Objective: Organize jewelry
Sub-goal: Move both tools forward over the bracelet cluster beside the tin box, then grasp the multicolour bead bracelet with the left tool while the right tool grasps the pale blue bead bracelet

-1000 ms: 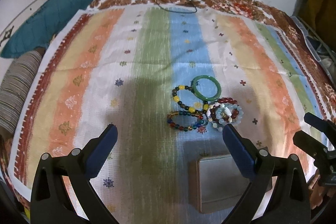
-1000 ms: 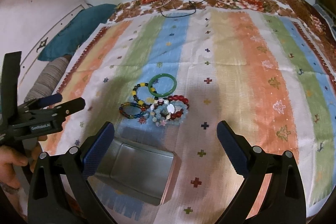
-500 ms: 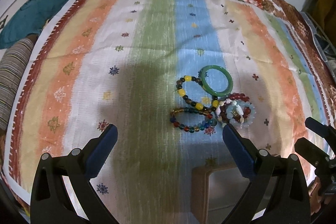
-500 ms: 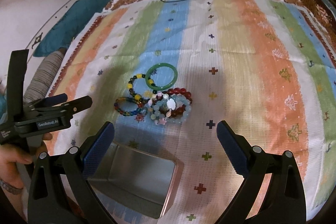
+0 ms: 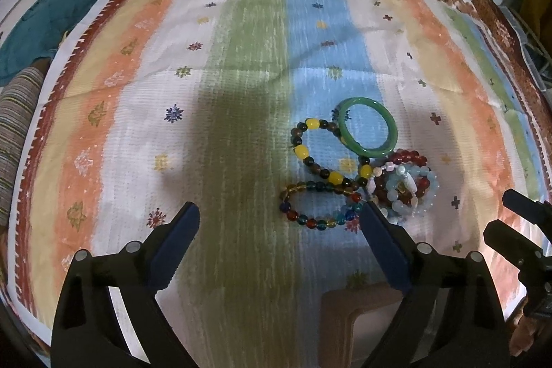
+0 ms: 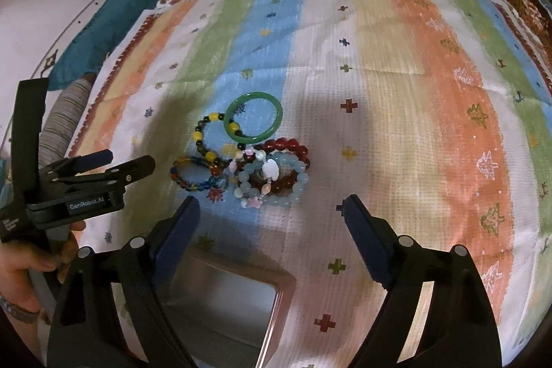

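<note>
Sitting untouched on the striped cloth (image 6: 396, 112), the whole bracelet pile, green bangle (image 6: 253, 116) included, is still waiting; nothing is lying in the open metal tin (image 6: 220, 309) yet. Both tools are empty, jaws just narrowing slightly but wide: the right gripper (image 6: 270, 212) is hovering just short of the pale-blue bead bracelet (image 6: 272, 183), the left gripper (image 5: 279, 223) beside the multicolour one (image 5: 319, 204).

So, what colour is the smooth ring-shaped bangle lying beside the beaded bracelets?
The bangle is plain green, without beads or pattern. It shows best in the left wrist view.
</note>
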A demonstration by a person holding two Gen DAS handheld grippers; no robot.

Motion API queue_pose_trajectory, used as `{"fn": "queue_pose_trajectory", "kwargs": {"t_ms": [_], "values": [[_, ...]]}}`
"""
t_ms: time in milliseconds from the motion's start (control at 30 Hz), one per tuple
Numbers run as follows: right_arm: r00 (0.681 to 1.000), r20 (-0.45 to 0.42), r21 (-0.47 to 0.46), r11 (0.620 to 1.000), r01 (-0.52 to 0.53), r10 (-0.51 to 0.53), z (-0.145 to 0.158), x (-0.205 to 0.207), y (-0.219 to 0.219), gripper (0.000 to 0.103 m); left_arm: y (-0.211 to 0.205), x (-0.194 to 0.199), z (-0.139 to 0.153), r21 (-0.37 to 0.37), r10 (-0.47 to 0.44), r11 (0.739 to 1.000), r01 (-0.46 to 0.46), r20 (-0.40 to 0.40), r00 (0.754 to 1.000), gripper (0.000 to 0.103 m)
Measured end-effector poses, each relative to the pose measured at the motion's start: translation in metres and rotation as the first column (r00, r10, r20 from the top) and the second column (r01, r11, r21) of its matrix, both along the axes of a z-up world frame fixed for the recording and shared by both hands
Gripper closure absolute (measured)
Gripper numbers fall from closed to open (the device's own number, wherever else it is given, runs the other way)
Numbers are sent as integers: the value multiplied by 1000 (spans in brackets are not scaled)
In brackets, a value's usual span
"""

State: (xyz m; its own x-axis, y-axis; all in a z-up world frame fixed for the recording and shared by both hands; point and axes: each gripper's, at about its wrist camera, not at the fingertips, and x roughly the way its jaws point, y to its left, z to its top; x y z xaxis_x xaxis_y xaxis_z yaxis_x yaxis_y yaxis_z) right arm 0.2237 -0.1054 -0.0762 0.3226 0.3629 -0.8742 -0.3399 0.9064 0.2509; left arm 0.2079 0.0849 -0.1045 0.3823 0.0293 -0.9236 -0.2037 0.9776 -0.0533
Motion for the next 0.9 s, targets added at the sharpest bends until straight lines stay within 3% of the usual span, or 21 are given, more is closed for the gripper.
{"fn": "queue_pose_trajectory", "kwargs": {"t_ms": [267,400,767,900], "values": [[999,-37,-9,1000,10,-10,-15,14,1,28,4,11,-15,-3,-6,1000,6,-32,999,19],[998,-55,-32,999,9,-10,-24,19,4,39,6,15,-22,-20,-20,1000,19,-45,999,19],[996,-85,-63,998,13,-18,-43,37,7,51,5,23,-36,-42,-40,998,37,-71,997,33],[996,-93,-71,997,12,-19,-48,41,8,56,5,27,-42,-69,-63,996,57,-84,994,44]]}}
